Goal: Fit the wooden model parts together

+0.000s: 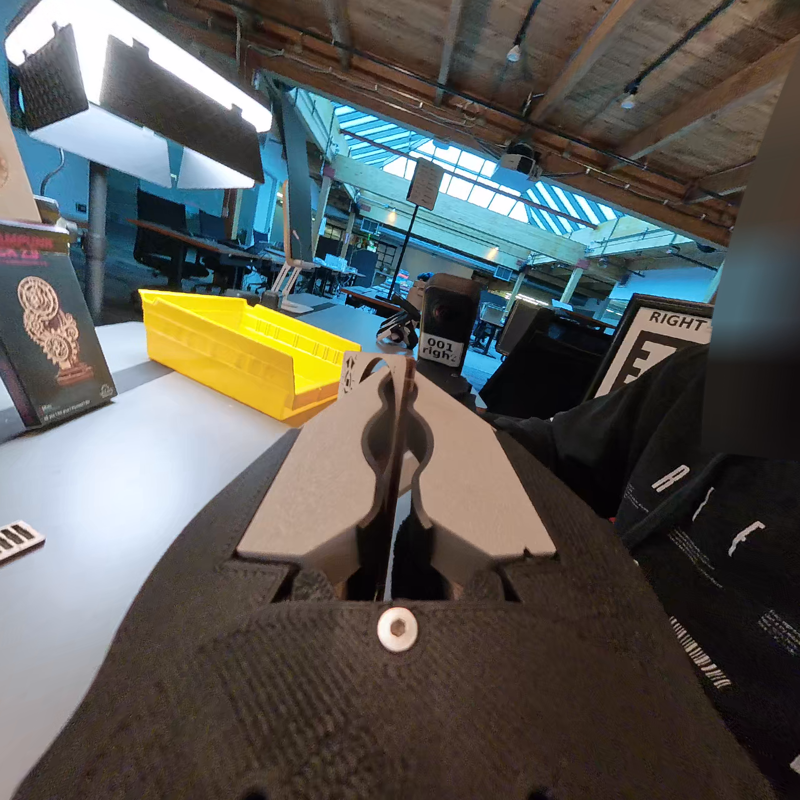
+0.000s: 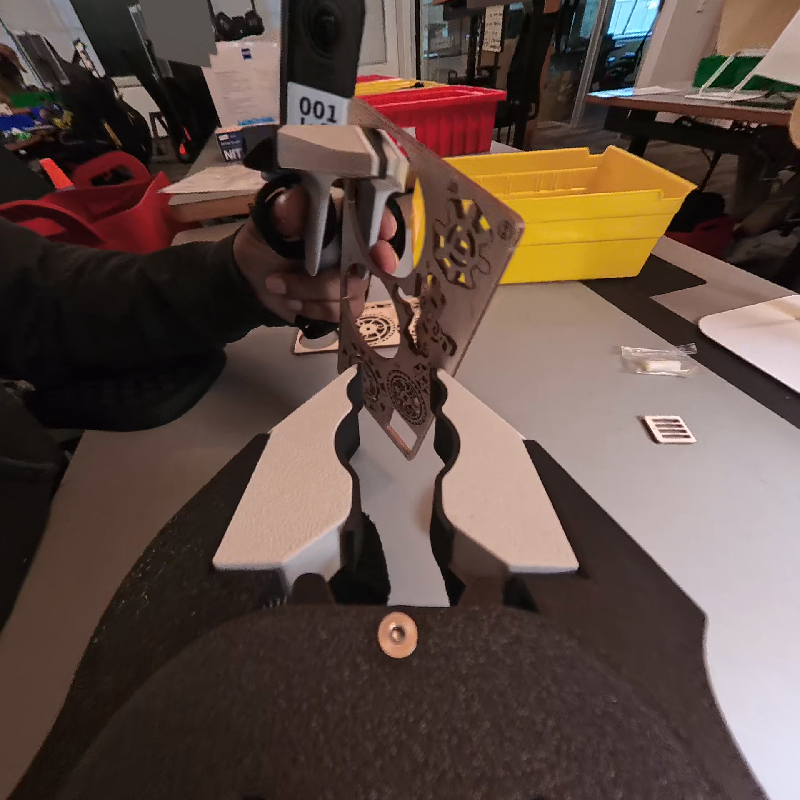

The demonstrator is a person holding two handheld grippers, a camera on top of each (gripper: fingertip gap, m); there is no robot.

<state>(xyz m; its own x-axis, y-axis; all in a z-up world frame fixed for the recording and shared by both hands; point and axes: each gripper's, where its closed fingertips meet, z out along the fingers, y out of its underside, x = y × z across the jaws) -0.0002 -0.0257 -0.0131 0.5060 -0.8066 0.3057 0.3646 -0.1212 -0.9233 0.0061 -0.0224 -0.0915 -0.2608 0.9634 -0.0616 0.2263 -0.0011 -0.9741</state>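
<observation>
Left claw (image 1: 400, 381) was clamped on the top edge of the wooden sheet (image 2: 433, 277), holding it upright above the bench (image 2: 562, 476). Right claw (image 2: 396, 381) was spread wide, its fingers either side of the sheet's lower corner, not gripping it. Second wooden sheet (image 2: 346, 333) lay flat on the bench behind. Small slatted piece (image 2: 669, 429) lay to the right; yellow bin (image 2: 575, 216) farther back.

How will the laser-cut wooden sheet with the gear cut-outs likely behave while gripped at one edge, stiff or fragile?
The wooden sheet stays flat while the left gripper pinches only its top edge, so it is probably stiff. It is thin and full of cut-outs, so likely light and prone to snapping at the narrow bridges.
</observation>
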